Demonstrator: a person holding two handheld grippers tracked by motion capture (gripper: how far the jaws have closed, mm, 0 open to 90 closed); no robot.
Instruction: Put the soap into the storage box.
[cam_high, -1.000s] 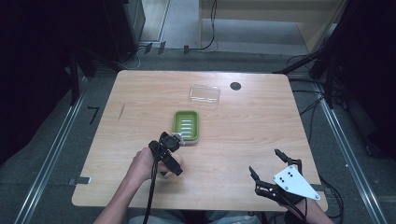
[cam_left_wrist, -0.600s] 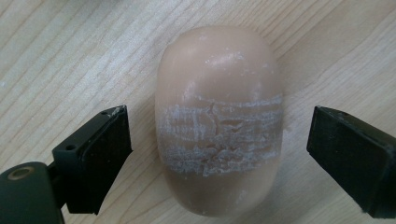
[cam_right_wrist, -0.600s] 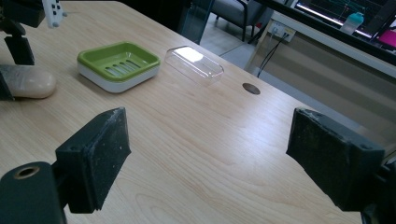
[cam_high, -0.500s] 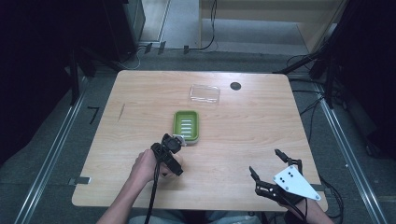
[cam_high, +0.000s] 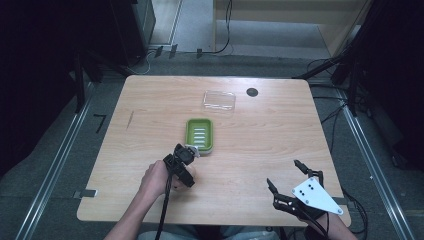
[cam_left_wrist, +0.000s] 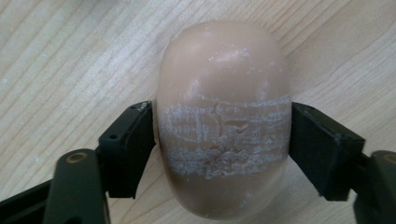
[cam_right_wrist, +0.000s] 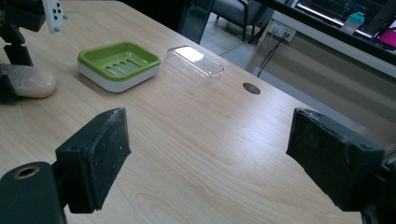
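A beige soap bar (cam_left_wrist: 222, 116) with a white scuffed band lies on the wooden table (cam_high: 260, 135). My left gripper (cam_left_wrist: 219, 140) is shut on the soap bar, one black jaw pressed to each of its long sides. In the high view the left gripper (cam_high: 183, 161) sits just near-left of the green soap dish (cam_high: 199, 135), which holds nothing. In the right gripper view the soap bar (cam_right_wrist: 33, 83) rests left of the soap dish (cam_right_wrist: 119, 63). My right gripper (cam_high: 284, 174) hovers open at the table's near right corner, nothing between its jaws (cam_right_wrist: 210, 154).
A clear plastic lid (cam_high: 219, 100) lies beyond the dish toward the far edge, with a dark round cable hole (cam_high: 252, 92) to its right. Bare wood spreads between the dish and the right gripper. The floor around the table is dark, with cables.
The left hand and its gripper have shifted very slightly toward the near edge beside the dish. The right gripper has stayed where it was.
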